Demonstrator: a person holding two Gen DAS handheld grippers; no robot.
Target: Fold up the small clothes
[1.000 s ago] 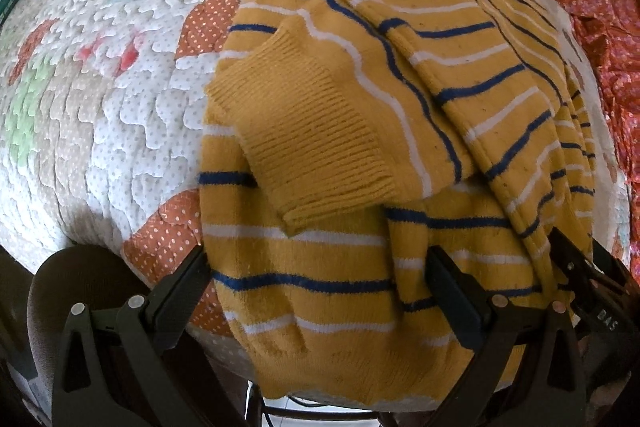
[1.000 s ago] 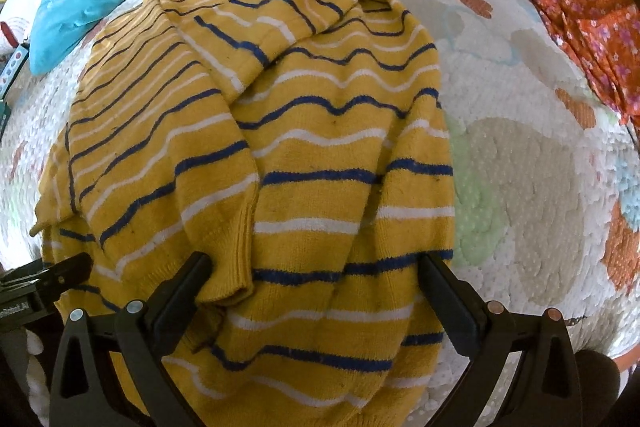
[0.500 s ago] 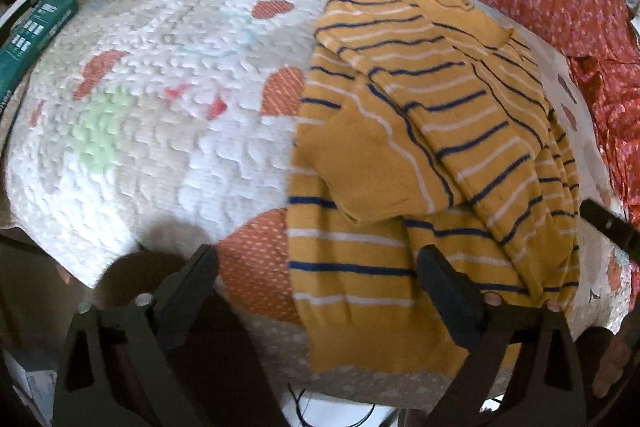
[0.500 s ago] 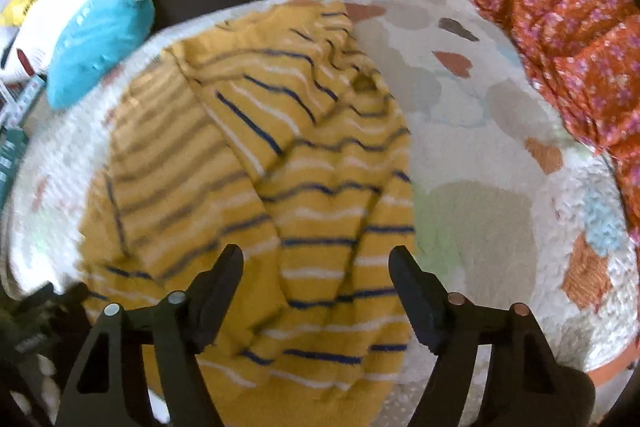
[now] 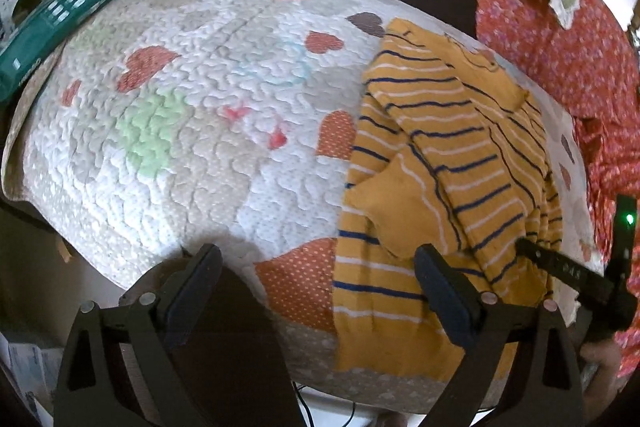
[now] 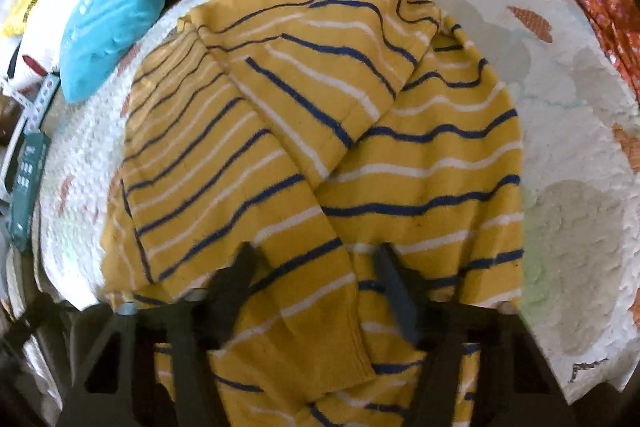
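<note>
Mustard-yellow knit sweater point(image 5: 448, 195), navy and white stripes, sleeves folded across the body, on a quilted heart-print mat point(image 5: 192, 131). Left wrist view: left gripper point(image 5: 316, 291) with jaws spread wide, holding nothing; the sweater's hem lies ahead of the right-hand finger, bare mat between the jaws. Advice: close on the hem corner level with the other hand's grip. Right wrist view: right gripper point(image 6: 316, 291), jaws partly narrowed, straddling the sweater point(image 6: 320, 155) hem and sleeve cuff; blur hides whether the knit is pinched. Advice: seize both layers, lift evenly.
</note>
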